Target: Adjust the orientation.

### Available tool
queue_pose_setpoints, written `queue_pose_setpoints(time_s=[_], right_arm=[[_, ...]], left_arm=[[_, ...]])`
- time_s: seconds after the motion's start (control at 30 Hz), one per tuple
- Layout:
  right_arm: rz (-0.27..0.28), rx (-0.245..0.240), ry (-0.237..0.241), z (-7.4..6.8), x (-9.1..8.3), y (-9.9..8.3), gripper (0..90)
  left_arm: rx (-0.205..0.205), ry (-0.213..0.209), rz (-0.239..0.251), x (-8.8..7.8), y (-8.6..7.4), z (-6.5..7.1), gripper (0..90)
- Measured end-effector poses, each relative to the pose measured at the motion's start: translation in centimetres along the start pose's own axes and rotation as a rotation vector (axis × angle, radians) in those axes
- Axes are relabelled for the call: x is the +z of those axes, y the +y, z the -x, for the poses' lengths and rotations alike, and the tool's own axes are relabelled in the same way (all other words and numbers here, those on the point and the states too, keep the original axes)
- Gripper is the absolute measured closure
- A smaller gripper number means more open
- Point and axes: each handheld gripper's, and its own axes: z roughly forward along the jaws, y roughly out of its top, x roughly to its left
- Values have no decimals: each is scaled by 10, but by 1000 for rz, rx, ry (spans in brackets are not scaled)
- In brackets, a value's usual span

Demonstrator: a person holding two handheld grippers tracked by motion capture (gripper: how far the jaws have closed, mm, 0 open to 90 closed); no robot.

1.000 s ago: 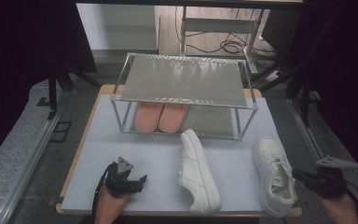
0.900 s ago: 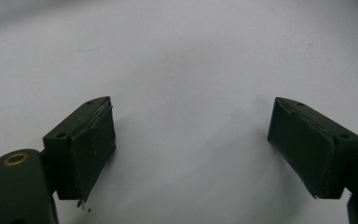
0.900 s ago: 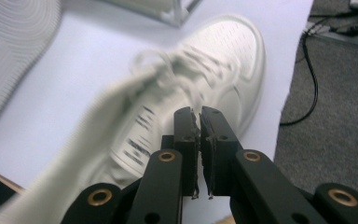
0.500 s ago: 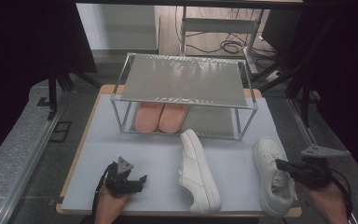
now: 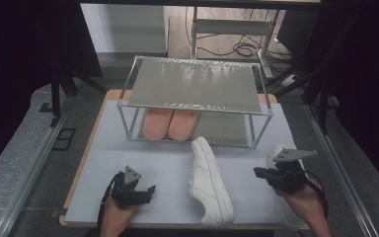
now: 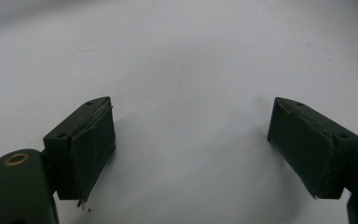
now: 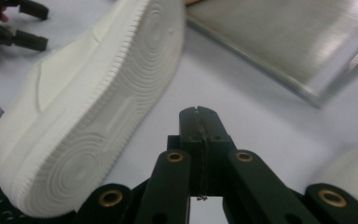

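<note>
Right gripper [image 5: 260,172], jaws together and empty, near bench's right edge, aimed at side-lying sneaker [image 5: 210,180]; left gripper [image 5: 148,189] spread wide, idle.

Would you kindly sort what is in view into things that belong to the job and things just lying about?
In the job:
right tongs
white shoe on its side
second white shoe

Lying about:
pink slippers
metal rack
left tongs

Left tool [image 5: 145,190] low at the surface's near-left corner, jaws spread wide, nothing between. Right tool [image 5: 262,173] near the near-right corner, jaws pressed together, empty.
</note>
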Motion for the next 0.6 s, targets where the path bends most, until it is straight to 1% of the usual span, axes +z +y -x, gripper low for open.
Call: queue_pose_setpoints(time_s=[0.07,0.1,0.13,0.17,0.27,0.37,0.43,0.5,0.6], right_arm=[[-5,-15,16,-7,9,4,900],[-5,-30,38,-13,17,7,900],[-10,-37,45,-16,20,8,900],[-10,-37,45,-16,20,8,900],[-17,-59,70,-26,34,12,900],[-28,-79,74,-34,46,15,900],[-28,-94,91,-41,55,18,900],[-26,-96,94,-43,57,19,900],[-17,-109,112,-49,62,23,900]], left_arm=[[-1,1,2,0,0,0,150],[0,1,1,0,0,0,151],[0,1,2,0,0,0,151],[-1,1,2,0,0,0,151],[-1,2,3,0,0,0,151],[0,1,3,0,0,0,151],[0,1,3,0,0,0,151],[0,1,3,0,0,0,151],[4,1,4,0,0,0,152]])
